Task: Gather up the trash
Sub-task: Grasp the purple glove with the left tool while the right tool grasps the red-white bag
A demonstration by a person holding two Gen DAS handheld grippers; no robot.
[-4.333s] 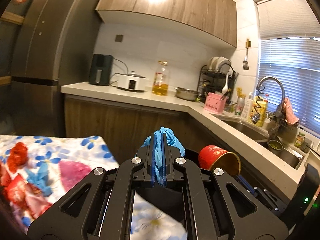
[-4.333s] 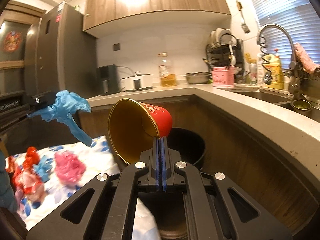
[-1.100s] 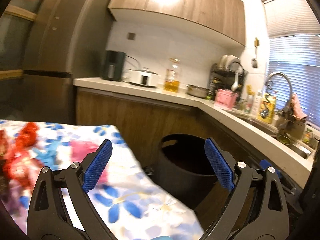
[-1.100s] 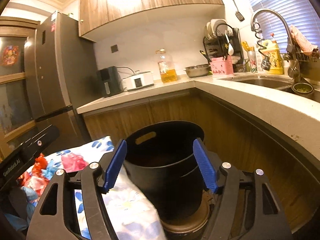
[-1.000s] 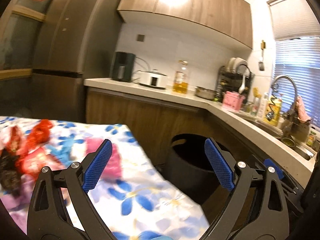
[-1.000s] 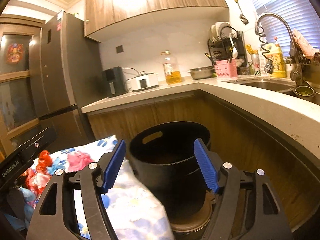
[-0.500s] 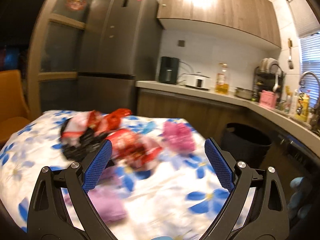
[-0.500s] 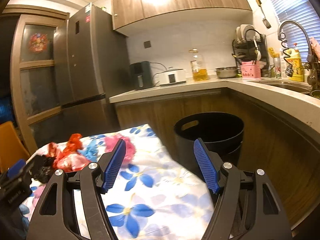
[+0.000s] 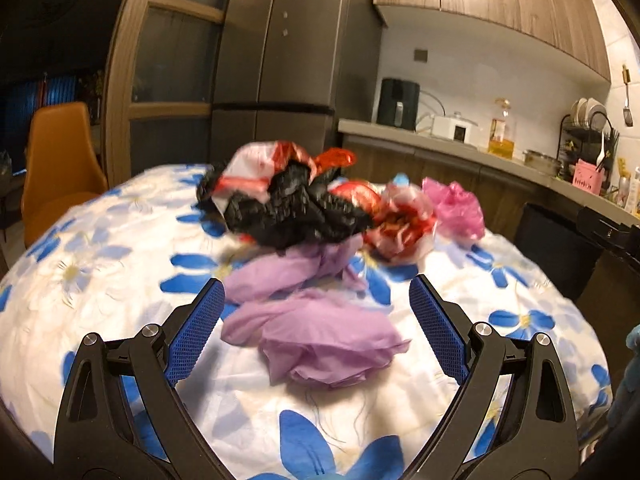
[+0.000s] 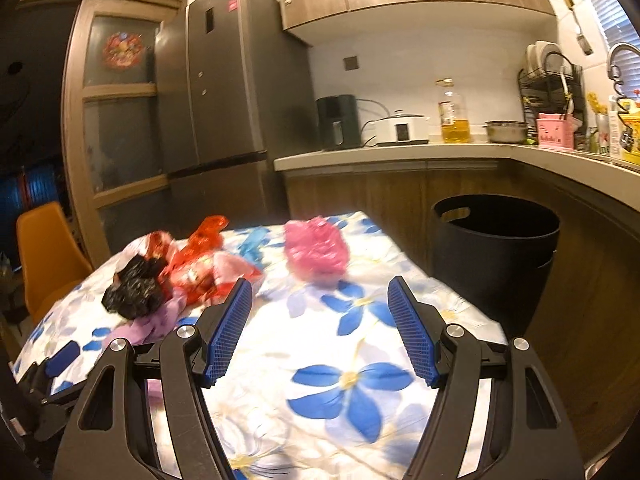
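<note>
Left tool (image 9: 316, 326) jaws wide apart, right tool (image 10: 318, 330) likewise, both seemingly empty

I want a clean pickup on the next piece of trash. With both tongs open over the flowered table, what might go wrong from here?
The purple bag lies flat and thin between the left tongs, so the pads might pinch the tablecloth along with it.
The black bag and red wrappers are piled together; grabbing one may drag others off.
The pink bag sits near the table edge beside the black bin; a nudge from the right tongs could drop it on the floor.
</note>
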